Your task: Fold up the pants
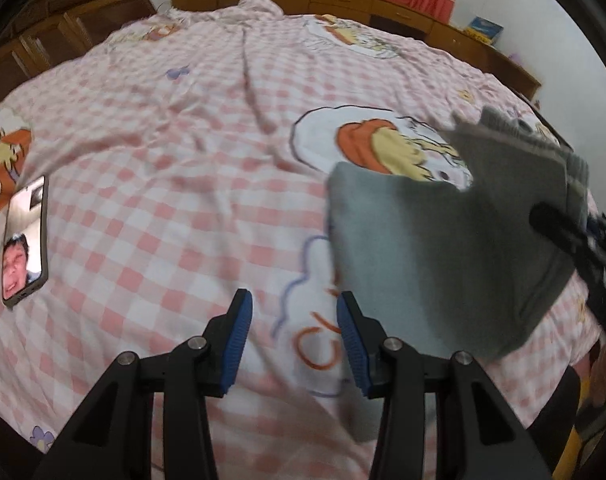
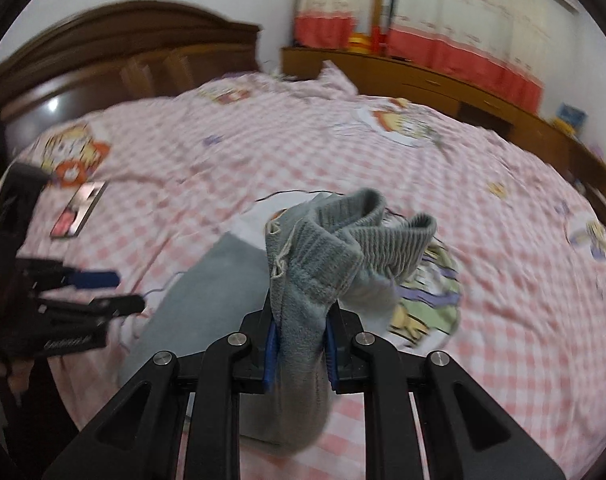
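The grey pants point(image 1: 435, 248) hang lifted above the pink checked bed sheet point(image 1: 151, 152), at the right of the left wrist view. My right gripper point(image 2: 301, 344) is shut on the pants point(image 2: 303, 280) near the ribbed waistband, which bunches up over its fingers. It shows as a dark arm at the right edge of the left wrist view point(image 1: 583, 240). My left gripper point(image 1: 293, 344) is open and empty, just left of the hanging cloth, above the sheet. It also shows at the left of the right wrist view point(image 2: 115, 292).
A phone point(image 1: 25, 240) with a lit screen lies on the sheet at the left; it also shows in the right wrist view point(image 2: 79, 210). A dark wooden headboard point(image 2: 115, 52) and a low wooden cabinet point(image 2: 443, 84) border the bed's far sides.
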`<action>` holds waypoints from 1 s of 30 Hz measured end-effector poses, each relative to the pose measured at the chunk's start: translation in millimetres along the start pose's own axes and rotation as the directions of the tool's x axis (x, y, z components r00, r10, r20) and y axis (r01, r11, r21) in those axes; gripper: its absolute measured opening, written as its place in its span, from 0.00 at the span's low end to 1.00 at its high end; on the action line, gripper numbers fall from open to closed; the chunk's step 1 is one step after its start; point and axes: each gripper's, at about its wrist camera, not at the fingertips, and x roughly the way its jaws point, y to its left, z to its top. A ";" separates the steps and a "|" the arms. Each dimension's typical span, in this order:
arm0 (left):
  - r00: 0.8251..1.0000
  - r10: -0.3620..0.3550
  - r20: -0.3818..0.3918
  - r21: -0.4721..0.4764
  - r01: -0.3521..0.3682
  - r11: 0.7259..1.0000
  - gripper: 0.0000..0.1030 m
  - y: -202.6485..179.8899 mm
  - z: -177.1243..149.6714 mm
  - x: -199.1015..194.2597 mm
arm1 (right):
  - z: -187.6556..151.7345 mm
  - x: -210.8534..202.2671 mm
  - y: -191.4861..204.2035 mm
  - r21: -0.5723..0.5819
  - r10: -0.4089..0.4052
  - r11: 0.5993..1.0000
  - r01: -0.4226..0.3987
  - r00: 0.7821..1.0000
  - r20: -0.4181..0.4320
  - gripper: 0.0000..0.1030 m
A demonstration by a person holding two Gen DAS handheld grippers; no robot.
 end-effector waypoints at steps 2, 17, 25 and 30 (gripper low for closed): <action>1.000 -0.009 0.006 -0.020 0.009 1.000 0.45 11.0 0.3 4.0 | 1.9 8.0 18.0 -0.045 0.000 0.999 0.000 1.000 -0.019 0.19; 0.995 -0.101 0.017 -0.086 0.102 0.991 0.44 38.9 -5.8 22.8 | -3.7 43.2 86.7 -0.163 0.015 0.986 -0.033 0.994 -0.112 0.18; 0.992 -0.120 0.022 -0.097 0.122 0.988 0.44 43.1 -6.5 22.9 | -19.8 61.9 106.4 -0.200 -0.007 0.979 -0.028 0.985 -0.174 0.34; 0.995 -0.099 0.014 -0.085 0.100 0.991 0.45 42.8 -6.0 21.4 | -22.4 41.1 106.0 -0.175 0.072 0.979 -0.102 0.982 -0.172 0.41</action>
